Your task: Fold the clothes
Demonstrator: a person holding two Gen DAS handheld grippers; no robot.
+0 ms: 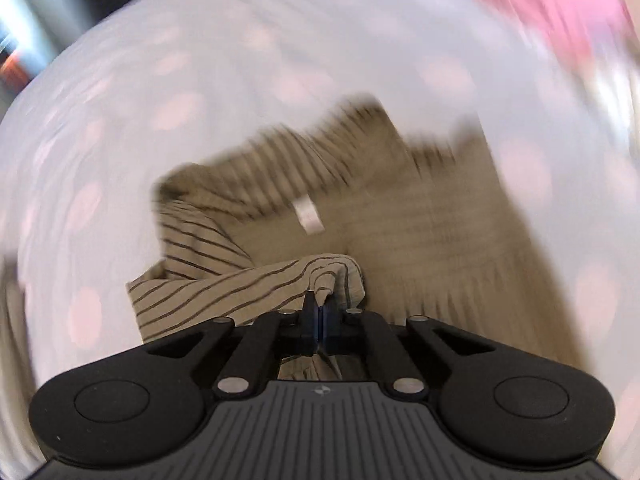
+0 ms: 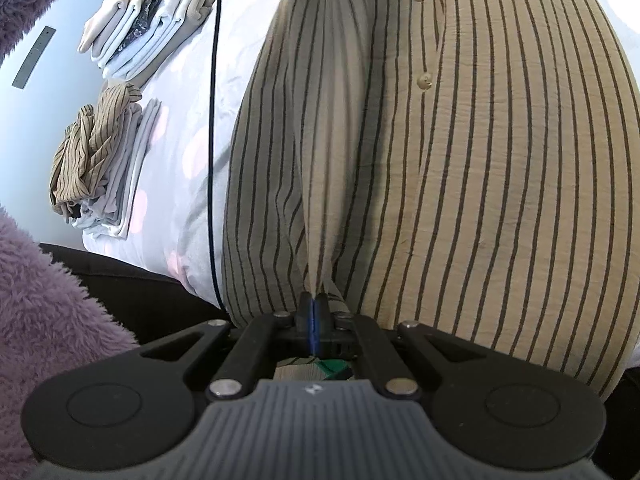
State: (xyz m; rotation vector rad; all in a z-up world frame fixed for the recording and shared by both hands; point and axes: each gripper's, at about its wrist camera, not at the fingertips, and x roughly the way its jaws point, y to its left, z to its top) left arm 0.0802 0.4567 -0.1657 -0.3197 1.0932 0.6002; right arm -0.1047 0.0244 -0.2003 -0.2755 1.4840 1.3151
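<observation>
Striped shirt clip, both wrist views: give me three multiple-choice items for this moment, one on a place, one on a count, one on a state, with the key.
1. In the right wrist view, where do the folded piles lie relative to the striped shirt?
A. to its left
B. to its right
C. on top of it

2. How many buttons show on the shirt in the right wrist view?
A. none
B. two
C. five

3. How does the left gripper stand?
A. wide open above the sheet
B. shut on shirt fabric
C. shut on nothing

Key: A, the folded piles sit left of the shirt on the dotted sheet; B, two buttons on the placket; B, a bunched fold runs into the closed fingers.
</observation>
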